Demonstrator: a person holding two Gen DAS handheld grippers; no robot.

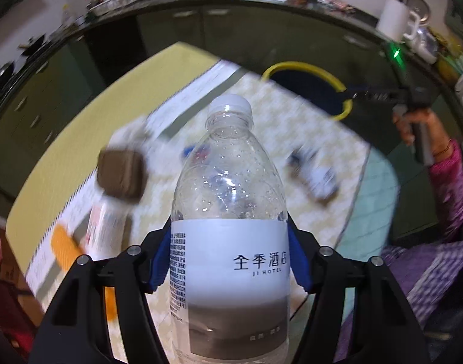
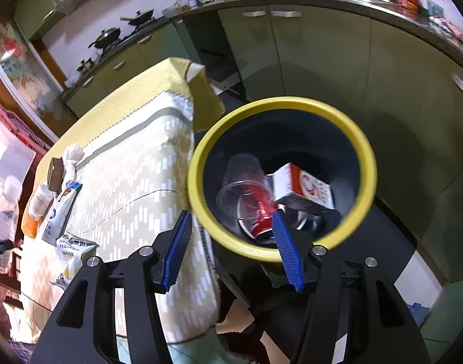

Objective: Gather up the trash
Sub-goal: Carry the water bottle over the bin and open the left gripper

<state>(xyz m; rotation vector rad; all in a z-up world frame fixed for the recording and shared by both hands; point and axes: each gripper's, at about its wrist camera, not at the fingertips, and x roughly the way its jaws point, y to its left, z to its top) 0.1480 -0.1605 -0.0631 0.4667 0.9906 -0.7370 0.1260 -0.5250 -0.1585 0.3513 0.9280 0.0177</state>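
Inside bin [image 2: 201, 163]: clear cup [image 2: 242, 176], red can [image 2: 263, 209], carton [image 2: 304, 189].

Table [image 2: 116, 103] covered with a yellow cloth, and on top of this a pale patterned runner [image 2: 134, 182] with a grey stripe and a zigzag edge. Taken from the brown box [image 2: 56, 173] as landmark: just behind it, touching, a crumpled white tissue [image 2: 72, 154]. Just in front of the box, a white container [image 2: 40, 198] lying on its side, with something orange [image 2: 29, 227] under its near end (cannot tell what). Beside the box toward the runner, a white and blue pouch [image 2: 60, 215], lying flat. Further to the near edge, well apart from the box, a crinkled white packet [image 2: 73, 248] with printed text.
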